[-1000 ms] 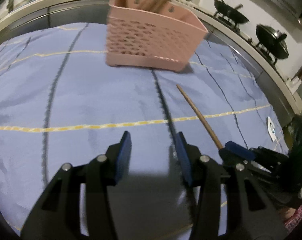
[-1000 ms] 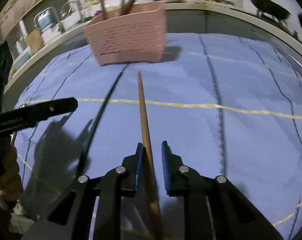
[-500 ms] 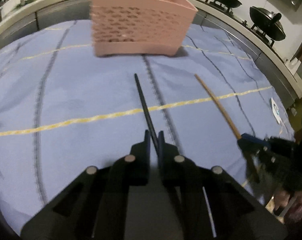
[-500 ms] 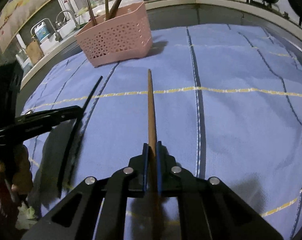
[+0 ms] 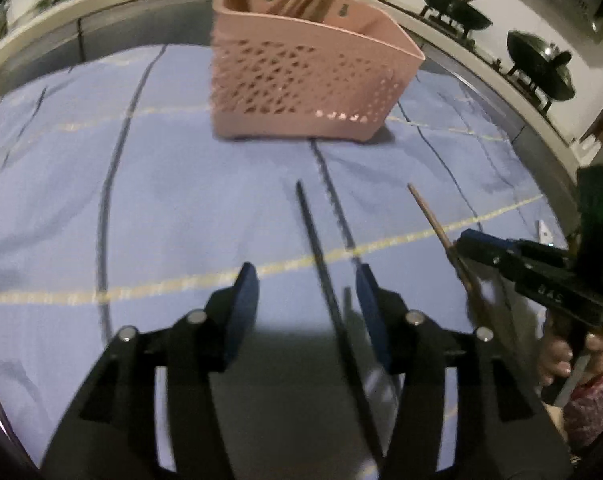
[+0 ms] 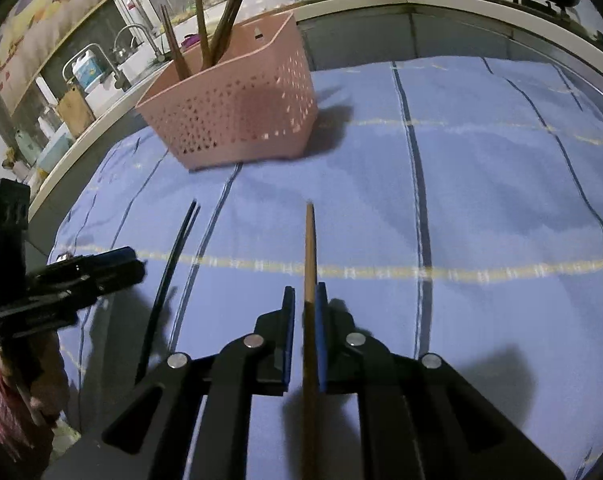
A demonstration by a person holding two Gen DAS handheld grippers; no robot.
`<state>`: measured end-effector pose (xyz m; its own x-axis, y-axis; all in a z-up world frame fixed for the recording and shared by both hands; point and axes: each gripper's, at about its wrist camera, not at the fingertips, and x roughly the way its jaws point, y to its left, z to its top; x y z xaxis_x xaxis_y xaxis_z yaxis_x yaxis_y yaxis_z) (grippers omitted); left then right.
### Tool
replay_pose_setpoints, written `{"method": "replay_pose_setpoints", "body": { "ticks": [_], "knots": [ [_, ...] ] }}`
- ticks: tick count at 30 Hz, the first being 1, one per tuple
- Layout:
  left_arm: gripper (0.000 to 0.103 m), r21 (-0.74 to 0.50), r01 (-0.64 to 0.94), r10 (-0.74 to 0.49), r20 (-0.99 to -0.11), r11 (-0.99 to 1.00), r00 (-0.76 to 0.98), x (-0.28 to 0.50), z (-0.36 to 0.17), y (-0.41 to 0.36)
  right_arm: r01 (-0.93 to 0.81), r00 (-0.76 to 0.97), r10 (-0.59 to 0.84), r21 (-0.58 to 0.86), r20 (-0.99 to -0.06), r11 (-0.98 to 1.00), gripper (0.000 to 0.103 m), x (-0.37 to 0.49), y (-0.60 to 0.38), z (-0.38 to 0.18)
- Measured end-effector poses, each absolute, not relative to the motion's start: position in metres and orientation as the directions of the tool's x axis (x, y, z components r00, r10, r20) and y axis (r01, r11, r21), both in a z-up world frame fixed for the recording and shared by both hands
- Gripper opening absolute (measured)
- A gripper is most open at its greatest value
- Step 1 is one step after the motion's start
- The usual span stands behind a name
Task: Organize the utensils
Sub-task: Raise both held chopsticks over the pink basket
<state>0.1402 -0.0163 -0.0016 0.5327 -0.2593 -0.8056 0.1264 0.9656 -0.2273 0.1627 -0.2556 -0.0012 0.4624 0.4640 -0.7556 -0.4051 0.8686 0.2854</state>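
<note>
Gripping a brown wooden chopstick between nearly closed blue pads, the right gripper points its tip toward the pink perforated utensil basket, which stands further back on the blue checked tablecloth and already holds several upright brown chopsticks. Its jaws have just eased a touch wider, yet the stick sits against the right-hand pad with a thin gap at the other, so the hold looks light. Beside it, the left gripper has just been opening, and its jaws stand about halfway apart around a black chopstick that runs between them nearer the right pad, touching neither as far as the blur allows; whether the stick rests on the cloth or is falling cannot be told. Both sticks aim lengthwise at the basket, a sensible line for dropping each in end first. Judged from this, the black one needs a fresh grasp before it can follow. Two woks sit on burners along the counter behind, and a person's hand shows at the frame's edge.
</note>
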Motion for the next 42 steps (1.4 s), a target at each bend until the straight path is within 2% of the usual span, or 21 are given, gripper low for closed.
{"method": "replay_pose_setpoints", "body": {
  "ticks": [5, 6, 7, 9, 10, 11, 12, 14, 16, 21, 24, 28, 32, 35, 42],
  "knots": [
    [0.048, -0.146, 0.142, -0.2, -0.828, 0.979, 0.524, 0.168, -0.01, -0.039, -0.418, 0.456, 0.454, 0.265, -0.766, 0.869, 0.019, 0.185, -0.242, -0.002],
    [0.042, -0.128, 0.141, -0.184, -0.831, 0.982, 0.525, 0.171, -0.01, -0.041, -0.421, 0.458, 0.446, 0.254, -0.769, 0.871, 0.021, 0.189, -0.24, -0.003],
    [0.029, -0.116, 0.139, -0.173, -0.831, 0.983, 0.529, 0.172, -0.011, -0.042, -0.423, 0.46, 0.434, 0.239, -0.775, 0.874, 0.025, 0.193, -0.238, -0.005],
    [0.008, -0.092, 0.134, -0.151, -0.831, 0.987, 0.535, 0.178, -0.012, -0.045, -0.435, 0.468, 0.434, 0.227, -0.77, 0.871, 0.026, 0.199, -0.235, -0.006],
    [0.007, -0.104, 0.136, -0.161, -0.832, 0.985, 0.531, 0.181, -0.012, -0.044, -0.446, 0.472, 0.427, 0.209, -0.771, 0.87, 0.023, 0.2, -0.232, -0.006],
    [0.006, -0.121, 0.134, -0.174, -0.835, 0.984, 0.521, 0.182, -0.012, -0.042, -0.458, 0.473, 0.411, 0.18, -0.779, 0.87, 0.005, 0.2, -0.227, -0.005],
    [0.004, -0.135, 0.132, -0.185, -0.838, 0.982, 0.514, 0.183, -0.01, -0.042, -0.467, 0.46, 0.409, 0.178, -0.788, 0.866, 0.005, 0.201, -0.225, -0.006],
    [0.004, -0.161, 0.143, -0.212, -0.823, 0.977, 0.527, 0.178, -0.001, -0.041, -0.477, 0.432, 0.457, 0.233, -0.777, 0.847, 0.005, 0.198, -0.224, 0.002],
    [0.004, -0.169, 0.17, -0.237, -0.782, 0.971, 0.576, 0.165, 0.019, -0.04, -0.498, 0.465, 0.481, 0.23, -0.743, 0.836, 0.005, 0.189, -0.227, 0.019],
    [0.004, -0.186, 0.216, -0.285, -0.675, 0.958, 0.681, 0.13, 0.074, -0.031, -0.544, 0.549, 0.599, 0.295, -0.583, 0.786, 0.005, 0.156, -0.248, 0.081],
    [0.004, -0.185, 0.238, -0.301, -0.605, 0.954, 0.737, 0.108, 0.104, -0.026, -0.564, 0.601, 0.633, 0.302, -0.488, 0.769, 0.005, 0.136, -0.26, 0.113],
    [0.004, -0.18, 0.243, -0.302, -0.542, 0.953, 0.784, 0.092, 0.126, -0.021, -0.569, 0.649, 0.641, 0.298, -0.409, 0.766, 0.005, 0.118, -0.269, 0.136],
    [0.004, -0.183, 0.228, -0.292, -0.551, 0.956, 0.782, 0.097, 0.127, -0.016, -0.56, 0.675, 0.622, 0.273, -0.396, 0.782, 0.005, 0.118, -0.263, 0.143],
    [0.004, -0.197, 0.223, -0.295, -0.53, 0.955, 0.795, 0.103, 0.146, -0.009, -0.562, 0.68, 0.624, 0.273, -0.384, 0.781, 0.005, 0.122, -0.259, 0.154],
    [0.004, -0.17, 0.203, -0.256, -0.401, 0.964, 0.879, 0.13, 0.235, 0.01, -0.572, 0.706, 0.649, 0.311, -0.285, 0.759, 0.005, 0.167, -0.246, 0.227]
  ]
}}
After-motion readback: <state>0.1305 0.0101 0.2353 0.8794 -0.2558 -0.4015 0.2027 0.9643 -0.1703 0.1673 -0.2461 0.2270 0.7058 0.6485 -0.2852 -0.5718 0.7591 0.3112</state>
